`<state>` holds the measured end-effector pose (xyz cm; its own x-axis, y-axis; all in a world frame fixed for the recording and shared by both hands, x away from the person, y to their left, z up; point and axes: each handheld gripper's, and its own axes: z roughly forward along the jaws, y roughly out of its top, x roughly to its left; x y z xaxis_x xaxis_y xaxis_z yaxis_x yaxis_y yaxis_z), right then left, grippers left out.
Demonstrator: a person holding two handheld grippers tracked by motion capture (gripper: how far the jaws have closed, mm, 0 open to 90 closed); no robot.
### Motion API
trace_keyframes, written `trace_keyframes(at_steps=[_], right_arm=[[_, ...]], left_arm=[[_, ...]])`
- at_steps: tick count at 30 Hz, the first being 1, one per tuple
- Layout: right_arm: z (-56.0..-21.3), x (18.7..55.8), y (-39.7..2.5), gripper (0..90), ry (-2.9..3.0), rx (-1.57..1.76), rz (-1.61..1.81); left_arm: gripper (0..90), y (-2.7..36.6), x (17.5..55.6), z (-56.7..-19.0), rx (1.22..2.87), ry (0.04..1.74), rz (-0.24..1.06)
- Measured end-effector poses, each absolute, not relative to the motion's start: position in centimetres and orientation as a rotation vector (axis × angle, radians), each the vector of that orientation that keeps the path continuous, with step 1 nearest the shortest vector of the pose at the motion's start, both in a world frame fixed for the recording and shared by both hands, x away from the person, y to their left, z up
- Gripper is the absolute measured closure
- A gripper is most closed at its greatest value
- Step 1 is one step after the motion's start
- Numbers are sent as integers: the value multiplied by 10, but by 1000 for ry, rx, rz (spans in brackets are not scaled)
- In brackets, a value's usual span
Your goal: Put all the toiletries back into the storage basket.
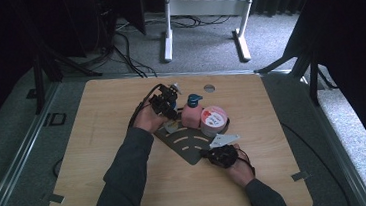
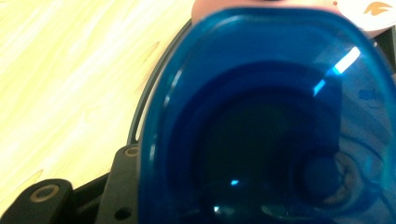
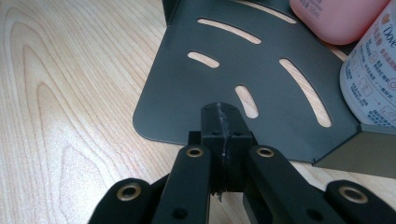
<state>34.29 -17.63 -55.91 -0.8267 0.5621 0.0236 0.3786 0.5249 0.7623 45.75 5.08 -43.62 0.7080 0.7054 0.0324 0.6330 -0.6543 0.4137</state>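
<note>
L gripper (image 1: 166, 100) sits at back-left of dark slotted tray (image 1: 189, 145), just beside pink pump bottle (image 1: 191, 115). In L gripper view a blue translucent container (image 2: 261, 121) is right up against the cam, blurred; can't tell if jaws are spread or pinching it. R gripper (image 3: 223, 140) at tray's front edge, jaws pressed together, nothing between them, tips over tray rim. White Dove jar w/ red-pink lid (image 1: 212, 120) stands on tray next to pink bottle. Wooden table (image 1: 100, 155) under all.
</note>
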Motion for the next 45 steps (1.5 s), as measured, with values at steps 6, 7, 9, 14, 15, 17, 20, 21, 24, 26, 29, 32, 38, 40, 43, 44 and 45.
trace_keyframes(at_steps=[6, 7, 9, 14, 15, 17, 20, 21, 24, 26, 29, 32, 38, 40, 43, 44, 45], right_arm=[[-559, 343, -176, 900, 2540, 797, 1187], [-559, 343, -176, 900, 2540, 797, 1187], [-559, 343, -176, 900, 2539, 795, 1187], [-559, 343, -176, 900, 2541, 800, 1187], [-559, 343, -176, 900, 2542, 800, 1187], [-559, 343, -176, 900, 2541, 798, 1187], [-559, 343, -176, 900, 2540, 797, 1187], [-559, 343, -176, 900, 2540, 797, 1188], [-559, 343, -176, 900, 2540, 798, 1187], [-559, 343, -176, 900, 2540, 797, 1187], [-559, 343, -176, 900, 2540, 796, 1188], [-559, 343, -176, 900, 2542, 799, 1188], [-559, 343, -176, 900, 2540, 795, 1187], [-559, 343, -176, 900, 2540, 797, 1187], [-559, 343, -176, 900, 2540, 796, 1187], [-559, 343, -176, 900, 2540, 796, 1188], [-559, 343, -176, 900, 2540, 796, 1188]], left_arm=[[554, 51, 461, -438, 2524, 1055, 258], [554, 51, 462, -439, 2523, 1057, 255], [555, 51, 463, -440, 2520, 1060, 252], [554, 51, 467, -443, 2517, 1081, 245], [554, 52, 469, -444, 2515, 1087, 241], [554, 52, 470, -445, 2511, 1095, 238], [554, 52, 471, -446, 2503, 1095, 244], [554, 52, 472, -445, 2504, 1096, 246], [554, 51, 473, -446, 2500, 1103, 251], [554, 50, 473, -446, 2500, 1101, 255], [554, 46, 475, -445, 2515, 1098, 264], [554, 43, 477, -443, 2515, 1099, 260], [554, 39, 481, -443, 2509, 1112, 282], [554, 38, 482, -443, 2502, 1117, 282], [554, 37, 483, -444, 2497, 1123, 290], [554, 37, 483, -445, 2494, 1127, 295], [554, 37, 483, -445, 2494, 1127, 295]])
